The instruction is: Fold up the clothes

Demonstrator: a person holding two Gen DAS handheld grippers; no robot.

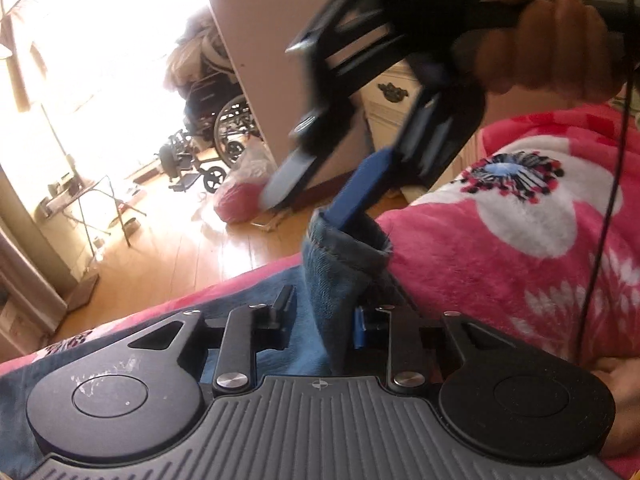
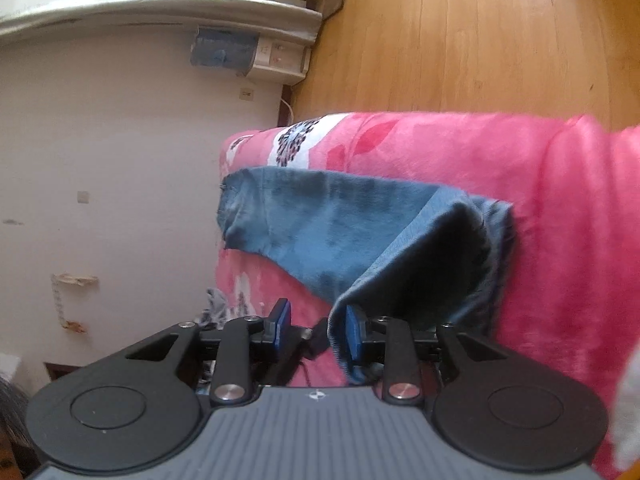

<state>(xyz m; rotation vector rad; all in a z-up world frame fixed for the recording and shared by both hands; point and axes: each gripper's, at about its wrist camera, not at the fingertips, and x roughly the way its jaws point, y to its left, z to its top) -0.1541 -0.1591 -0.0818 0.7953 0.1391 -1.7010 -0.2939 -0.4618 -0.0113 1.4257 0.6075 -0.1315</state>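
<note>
Pink fleece blanket, white flowers, covers bed; jeans lie across it. Wood floor at 10 o'clock, wheelchair by bright window. No legible writing. Left hand-held gripper pinches denim; right hand-held gripper ajar, denim draped over one finger.

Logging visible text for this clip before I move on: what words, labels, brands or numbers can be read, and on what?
None can be read.
Crosshair mark on the hand-held gripper body: a symbol, no letters.
Wall plate on the white wall: faint marking, too small to read.
</note>
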